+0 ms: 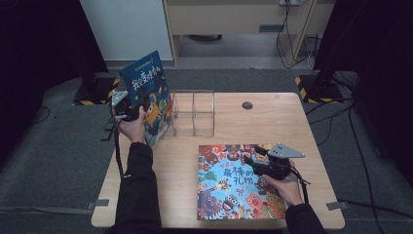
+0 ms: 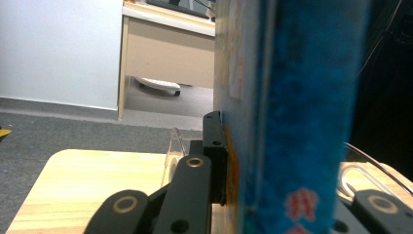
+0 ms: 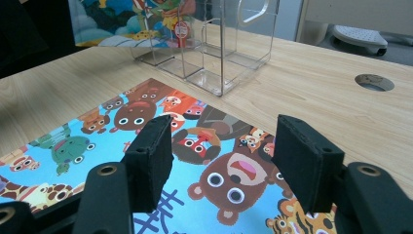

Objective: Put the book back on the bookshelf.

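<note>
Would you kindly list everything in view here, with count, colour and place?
Upright book: one, blue cover, at the table's left edge beside the rack, clamped in the left tongs.
Flat book: one, blue with cartoon animals, front right of the table.
Clear rack: one, transparent, divided, rear middle.
Table: one, light wood, round hole near the rear.
Left tongs: black, shut on the upright book.
Right tongs: black, open over the flat book.
Hands: two, dark sleeves, from the near edge.

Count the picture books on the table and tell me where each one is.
2. One book is held upright in the left tool, beside the clear rack. The other book lies flat at the near right, under the open right tool.
</note>
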`<state>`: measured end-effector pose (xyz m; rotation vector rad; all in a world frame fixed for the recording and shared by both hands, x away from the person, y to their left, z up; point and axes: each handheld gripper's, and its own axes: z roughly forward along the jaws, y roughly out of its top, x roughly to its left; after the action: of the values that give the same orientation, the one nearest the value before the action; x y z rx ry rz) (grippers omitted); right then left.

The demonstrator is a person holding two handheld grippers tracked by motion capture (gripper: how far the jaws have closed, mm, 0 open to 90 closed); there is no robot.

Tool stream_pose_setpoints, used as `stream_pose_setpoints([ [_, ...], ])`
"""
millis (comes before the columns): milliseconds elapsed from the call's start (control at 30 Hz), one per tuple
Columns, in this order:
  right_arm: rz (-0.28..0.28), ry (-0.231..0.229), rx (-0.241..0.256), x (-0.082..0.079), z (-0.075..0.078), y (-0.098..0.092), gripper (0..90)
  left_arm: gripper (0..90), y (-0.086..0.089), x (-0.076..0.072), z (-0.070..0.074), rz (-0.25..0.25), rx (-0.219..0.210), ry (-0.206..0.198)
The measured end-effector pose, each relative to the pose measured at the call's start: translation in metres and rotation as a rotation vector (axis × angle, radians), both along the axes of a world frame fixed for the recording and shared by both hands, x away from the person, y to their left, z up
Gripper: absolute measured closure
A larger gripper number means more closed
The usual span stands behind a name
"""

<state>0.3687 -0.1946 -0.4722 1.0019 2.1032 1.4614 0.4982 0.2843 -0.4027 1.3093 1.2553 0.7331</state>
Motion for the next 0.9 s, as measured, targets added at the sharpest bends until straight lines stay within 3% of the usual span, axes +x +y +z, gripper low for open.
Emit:
stream_pose_setpoints([
  [367,0.002,-0.001,0.000,-0.001,0.002,0.001,39.1,82.1,0.012,-0.020,-0.009,-0.044,0.014,0.038],
  [533,0.006,-0.002,-0.008,-0.001,0.002,0.002,38.8,82.0,0.013,-0.031,-0.014,-0.068,0.043,0.051],
  [900,0.007,0.000,-0.009,-0.001,0.003,0.002,38.5,80.7,0.018,-0.042,-0.023,-0.079,0.016,0.029],
])
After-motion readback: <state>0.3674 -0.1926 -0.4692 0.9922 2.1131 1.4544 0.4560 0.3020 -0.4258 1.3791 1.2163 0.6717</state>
